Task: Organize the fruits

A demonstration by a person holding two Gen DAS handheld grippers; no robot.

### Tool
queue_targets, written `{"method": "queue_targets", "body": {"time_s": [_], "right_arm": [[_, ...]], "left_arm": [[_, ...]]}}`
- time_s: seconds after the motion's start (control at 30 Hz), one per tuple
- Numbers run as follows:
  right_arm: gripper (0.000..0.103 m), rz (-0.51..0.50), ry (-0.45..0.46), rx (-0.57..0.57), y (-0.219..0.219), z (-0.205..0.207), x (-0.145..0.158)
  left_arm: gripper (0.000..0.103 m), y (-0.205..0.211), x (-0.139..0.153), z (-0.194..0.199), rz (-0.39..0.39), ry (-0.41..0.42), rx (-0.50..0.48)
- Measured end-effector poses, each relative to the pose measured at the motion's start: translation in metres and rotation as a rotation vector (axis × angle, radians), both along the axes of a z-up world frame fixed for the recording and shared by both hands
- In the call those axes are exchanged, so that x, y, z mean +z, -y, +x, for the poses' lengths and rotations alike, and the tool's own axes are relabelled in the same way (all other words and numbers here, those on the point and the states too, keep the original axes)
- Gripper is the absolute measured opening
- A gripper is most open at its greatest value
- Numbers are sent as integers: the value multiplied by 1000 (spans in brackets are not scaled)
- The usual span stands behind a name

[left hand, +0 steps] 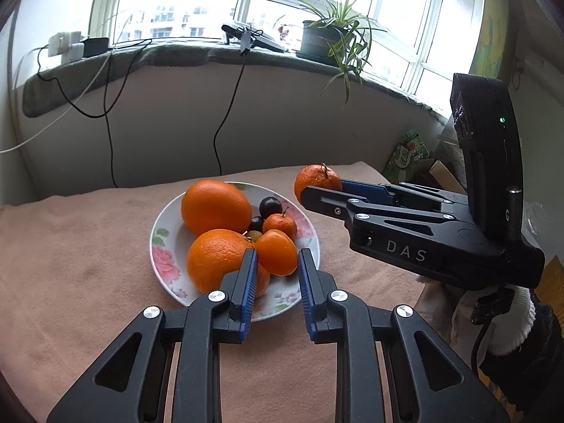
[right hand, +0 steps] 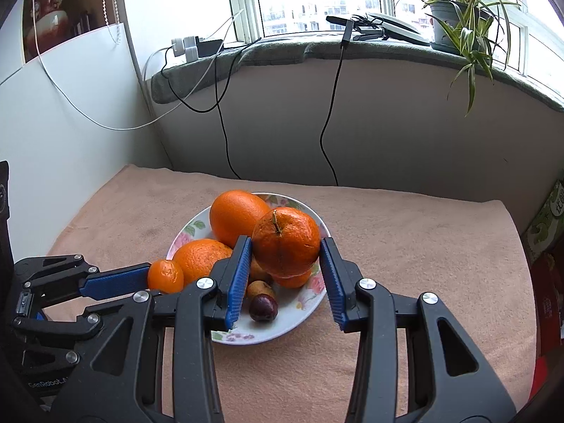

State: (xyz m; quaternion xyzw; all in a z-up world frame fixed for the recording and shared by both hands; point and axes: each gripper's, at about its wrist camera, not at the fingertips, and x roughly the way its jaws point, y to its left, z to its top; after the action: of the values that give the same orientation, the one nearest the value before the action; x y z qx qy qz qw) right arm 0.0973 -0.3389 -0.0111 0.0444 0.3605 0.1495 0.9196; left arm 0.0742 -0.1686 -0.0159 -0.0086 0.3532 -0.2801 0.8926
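We've got most fruit on the floral plate (left hand: 160,246) already: two big oranges, small ones, dark plums. Left gripper (left hand: 275,264) is clamped on a small mandarin (left hand: 276,252) above the plate's near edge; right gripper (right hand: 286,246) grips a stemmed tangerine (right hand: 286,241) over it. Left to do: set both down. Cloth elsewhere looks bare, tho grippers hide some.

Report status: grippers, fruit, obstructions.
Left gripper shut on small orange fruit. Right gripper shut on mandarin. Plate ahead crowded with oranges; nothing blocking.
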Motion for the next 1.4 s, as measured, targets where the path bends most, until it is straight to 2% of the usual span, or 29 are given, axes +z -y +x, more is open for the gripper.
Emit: {"method": "queue_targets", "body": {"time_s": [0.3, 0.6, 0.77, 1.0, 1.03, 1.07, 1.13, 1.23, 1.4], "right_arm": [[42, 38, -30, 31, -1, 32, -13], [42, 85, -76, 64, -6, 46, -24], [43, 95, -92, 64, -4, 47, -28], [45, 94, -70, 63, -2, 42, -22], [45, 96, -69, 62, -2, 41, -21], [45, 98, -67, 62, -1, 40, -20], [46, 99, -63, 58, -1, 38, -19], [55, 101, -54, 48, 1, 33, -17], [57, 97, -51, 40, 3, 29, -15]], "left_arm": [[22, 13, -4, 16, -8, -24, -8], [22, 15, -8, 23, -6, -37, -8], [22, 16, -9, 22, -2, -41, -6], [23, 16, -7, 21, 5, -34, 1], [24, 15, -7, 20, 6, -34, 1], [31, 15, -7, 20, 8, -32, 3], [34, 13, -6, 19, 6, -27, 9], [34, 12, -6, 17, 7, -25, 11], [34, 11, -8, 15, 10, -28, 11]]}}
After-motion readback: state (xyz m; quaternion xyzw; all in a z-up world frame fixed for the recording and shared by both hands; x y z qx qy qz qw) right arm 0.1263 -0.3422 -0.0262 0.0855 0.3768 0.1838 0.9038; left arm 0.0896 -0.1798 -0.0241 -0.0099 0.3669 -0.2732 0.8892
